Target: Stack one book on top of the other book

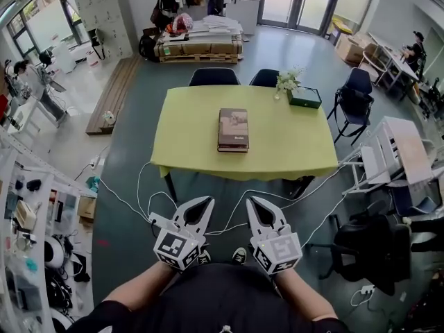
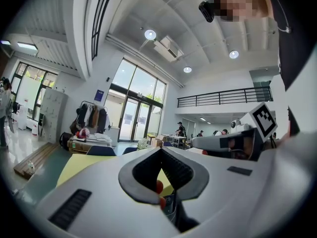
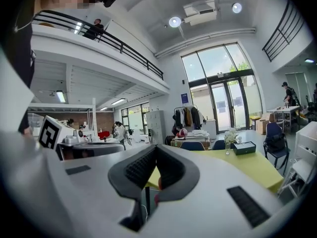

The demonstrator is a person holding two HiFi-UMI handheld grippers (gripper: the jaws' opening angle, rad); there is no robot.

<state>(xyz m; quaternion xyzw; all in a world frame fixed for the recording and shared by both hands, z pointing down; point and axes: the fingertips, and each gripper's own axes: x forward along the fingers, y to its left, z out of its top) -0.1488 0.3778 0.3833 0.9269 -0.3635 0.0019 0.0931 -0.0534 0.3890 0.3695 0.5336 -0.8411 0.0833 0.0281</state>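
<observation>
**Head view:** The books (image 1: 233, 130) lie at the middle of the yellow-green table (image 1: 187, 141), flat, with the long side running away from the person. They look like a dark-covered pile, probably one book already on the other, though from this steep angle I cannot be sure it is not a single thick volume. They should handle as stiff, fairly heavy slabs with smooth covers that may slide on each other. The best hold is across the thickness at a long edge, one gripper on each side. The left gripper (image 1: 207, 200) and right gripper (image 1: 252, 200) hang close to the person's body, well apart from the table. A vase of flowers (image 1: 286, 83) and a green box (image 1: 305, 98) stand at the table's far right corner.

**Left gripper view:** The jaws are clenched tip to tip, with nothing between them. A sliver of table shows past them. The gripper's own body hides the books.

**Right gripper view:** The jaws are likewise pressed together and empty. The books are again hidden.
</observation>
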